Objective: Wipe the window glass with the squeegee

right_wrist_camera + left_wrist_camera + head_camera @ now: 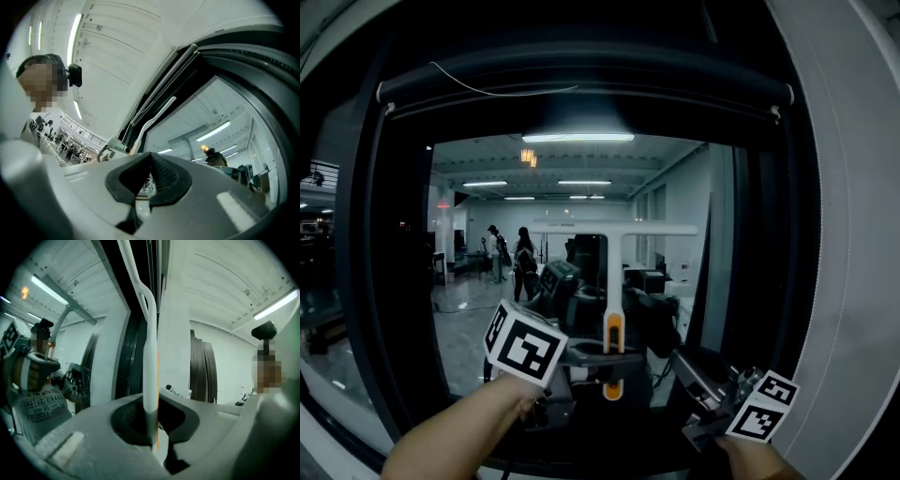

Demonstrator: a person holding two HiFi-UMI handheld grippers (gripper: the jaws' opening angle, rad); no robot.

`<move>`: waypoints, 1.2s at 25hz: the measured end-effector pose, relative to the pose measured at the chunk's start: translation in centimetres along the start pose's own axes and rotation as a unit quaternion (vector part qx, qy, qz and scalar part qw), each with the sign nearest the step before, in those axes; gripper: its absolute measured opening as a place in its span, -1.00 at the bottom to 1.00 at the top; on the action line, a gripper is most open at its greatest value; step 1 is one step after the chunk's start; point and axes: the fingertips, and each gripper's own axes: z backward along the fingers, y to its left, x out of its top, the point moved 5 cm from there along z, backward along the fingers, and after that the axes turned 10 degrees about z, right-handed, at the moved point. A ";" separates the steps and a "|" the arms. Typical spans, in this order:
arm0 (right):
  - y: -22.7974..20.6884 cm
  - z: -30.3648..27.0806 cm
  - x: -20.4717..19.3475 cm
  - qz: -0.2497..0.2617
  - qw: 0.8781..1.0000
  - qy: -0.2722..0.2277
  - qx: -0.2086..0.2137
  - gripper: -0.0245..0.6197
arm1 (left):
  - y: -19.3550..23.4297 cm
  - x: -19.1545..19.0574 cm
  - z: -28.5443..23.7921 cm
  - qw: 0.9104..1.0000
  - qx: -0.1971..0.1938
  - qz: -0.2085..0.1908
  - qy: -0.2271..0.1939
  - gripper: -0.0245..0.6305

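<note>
Though the head view is murky, left tongs (153, 423) apparently clamp squeegee (150, 359).

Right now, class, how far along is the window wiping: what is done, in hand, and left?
Done: the squeegee is picked up, the left gripper shut on its handle. In hand: its blade sits level before the window glass, though contact cannot be confirmed. Left: the wiping itself; no streaks show what has been covered. The right gripper is shut and empty.
</note>
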 end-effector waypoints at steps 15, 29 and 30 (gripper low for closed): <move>-3.9 -0.6 4.2 0.044 0.998 -0.035 0.001 -0.90 | -1.6 17.3 -2.3 1.000 0.000 -0.017 -0.017 -0.86; -5.9 -3.5 6.2 0.055 0.997 -0.050 0.013 -0.90 | -0.8 23.9 -2.8 0.998 0.030 -0.050 -0.009 -0.87; -6.0 -3.6 6.2 0.056 0.997 -0.051 0.014 -0.90 | -0.9 24.2 -2.9 0.998 0.030 -0.053 -0.007 -0.87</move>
